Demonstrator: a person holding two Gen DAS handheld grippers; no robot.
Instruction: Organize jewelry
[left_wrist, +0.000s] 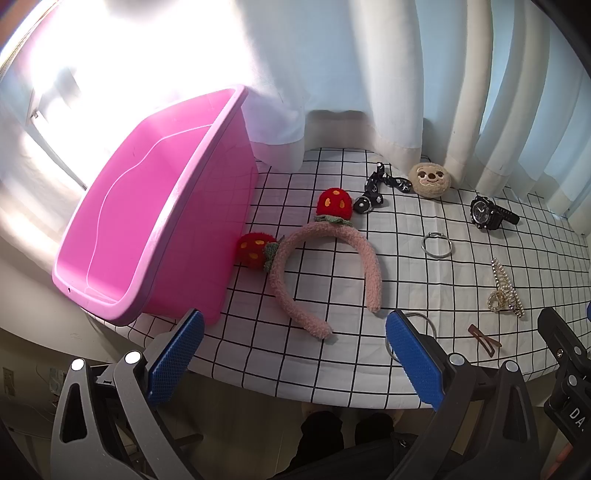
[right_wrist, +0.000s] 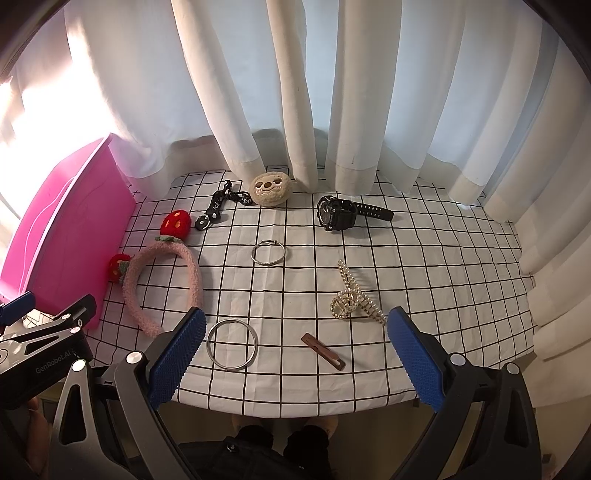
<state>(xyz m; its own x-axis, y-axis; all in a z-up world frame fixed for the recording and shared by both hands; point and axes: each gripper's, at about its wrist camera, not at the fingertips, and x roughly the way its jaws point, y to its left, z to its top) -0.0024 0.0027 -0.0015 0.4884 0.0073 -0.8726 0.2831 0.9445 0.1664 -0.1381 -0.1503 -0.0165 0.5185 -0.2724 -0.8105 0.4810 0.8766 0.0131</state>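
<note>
A pink bin (left_wrist: 155, 221) stands at the table's left, also in the right wrist view (right_wrist: 62, 229). A pink fuzzy headband (left_wrist: 325, 273) with two red strawberries lies beside it. Further right lie a small silver ring (right_wrist: 268, 252), a large silver ring (right_wrist: 232, 344), a brown hair clip (right_wrist: 323, 350), a pearl claw clip (right_wrist: 356, 295), a black watch (right_wrist: 340, 212), a dark ribbon accessory (right_wrist: 218, 206) and a plush sloth face (right_wrist: 269, 189). My left gripper (left_wrist: 295, 358) is open above the table's front edge, near the headband. My right gripper (right_wrist: 295, 354) is open over the large ring and brown clip.
The table has a white cloth with a black grid (right_wrist: 424, 277). White curtains (right_wrist: 295, 92) hang close behind the items. The table's front edge runs just ahead of both grippers, with the floor and the person's legs below.
</note>
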